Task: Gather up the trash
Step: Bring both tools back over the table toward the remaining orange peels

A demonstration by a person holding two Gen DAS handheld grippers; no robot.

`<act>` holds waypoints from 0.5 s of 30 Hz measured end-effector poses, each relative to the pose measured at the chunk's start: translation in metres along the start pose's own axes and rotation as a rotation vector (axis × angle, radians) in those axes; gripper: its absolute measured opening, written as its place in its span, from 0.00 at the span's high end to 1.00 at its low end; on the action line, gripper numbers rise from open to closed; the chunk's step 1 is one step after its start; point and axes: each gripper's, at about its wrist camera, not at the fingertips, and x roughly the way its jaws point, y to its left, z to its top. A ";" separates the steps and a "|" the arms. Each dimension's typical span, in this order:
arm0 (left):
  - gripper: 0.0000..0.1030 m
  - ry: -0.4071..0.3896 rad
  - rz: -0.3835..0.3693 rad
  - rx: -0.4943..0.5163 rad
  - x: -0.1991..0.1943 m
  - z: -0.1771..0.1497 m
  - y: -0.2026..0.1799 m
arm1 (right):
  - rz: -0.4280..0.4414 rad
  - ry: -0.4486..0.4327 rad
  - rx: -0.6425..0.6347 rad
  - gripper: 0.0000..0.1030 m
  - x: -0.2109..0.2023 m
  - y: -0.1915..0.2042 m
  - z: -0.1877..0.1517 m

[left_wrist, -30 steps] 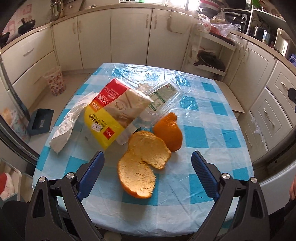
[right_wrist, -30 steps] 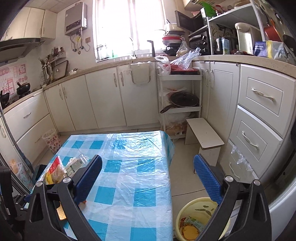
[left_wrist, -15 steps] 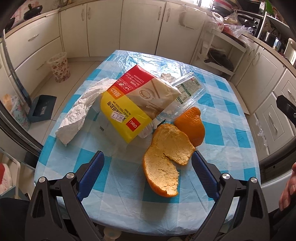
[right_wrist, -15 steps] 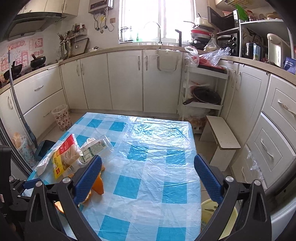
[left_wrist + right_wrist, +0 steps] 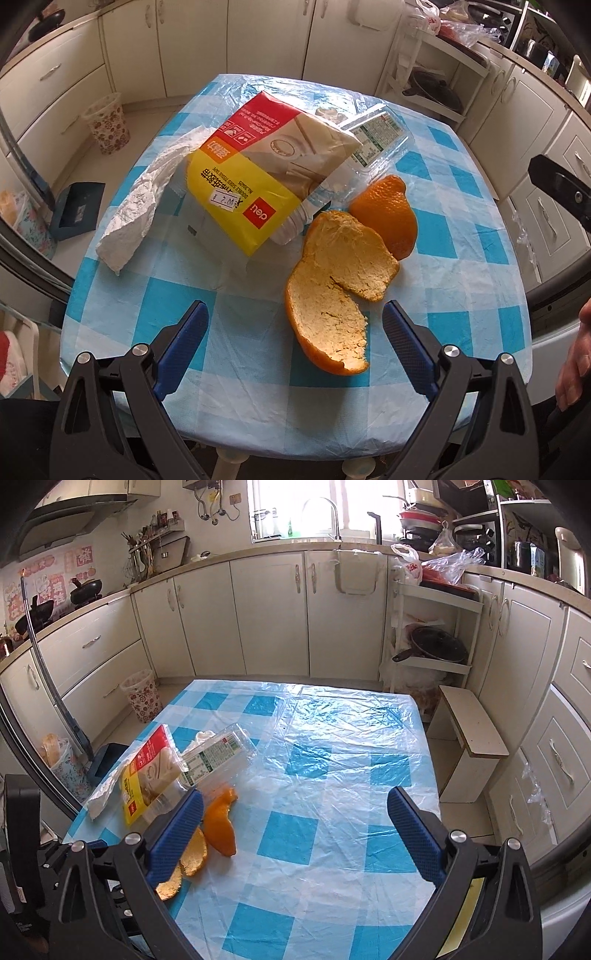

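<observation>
Orange peel (image 5: 332,295) fills more of the left wrist view than a second ago, the left hand-held gripper (image 5: 295,332) having closed in on it; its blue fingers (image 5: 184,339) stand wide apart with nothing between them, low over the near edge of the desk (image 5: 461,258). The right hand-held gripper (image 5: 295,830), which earlier faced the floor and a yellow bin beside the desk, now faces the checked cloth, jaws spread and empty. Trash lies in a cluster on the desk's left half: two curled peel pieces lying pith-up, one overlapping the other, a third piece (image 5: 388,218) rind-up just behind, a yellow-and-red tape packet (image 5: 258,173) resting on a clear plastic tray (image 5: 373,140), and crumpled white paper (image 5: 136,206) to the left. Nothing stands between the left gripper and the nearest peel. A floral wastebasket (image 5: 109,127) sits on the floor beyond.
</observation>
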 end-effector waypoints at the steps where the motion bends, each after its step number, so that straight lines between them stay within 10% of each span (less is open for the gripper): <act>1: 0.11 0.005 0.002 0.006 0.001 0.000 -0.001 | 0.003 0.007 -0.001 0.07 0.002 0.001 -0.001; 15: 0.11 0.019 0.031 -0.051 0.025 0.003 0.003 | 0.064 0.093 0.002 0.07 0.032 0.010 -0.009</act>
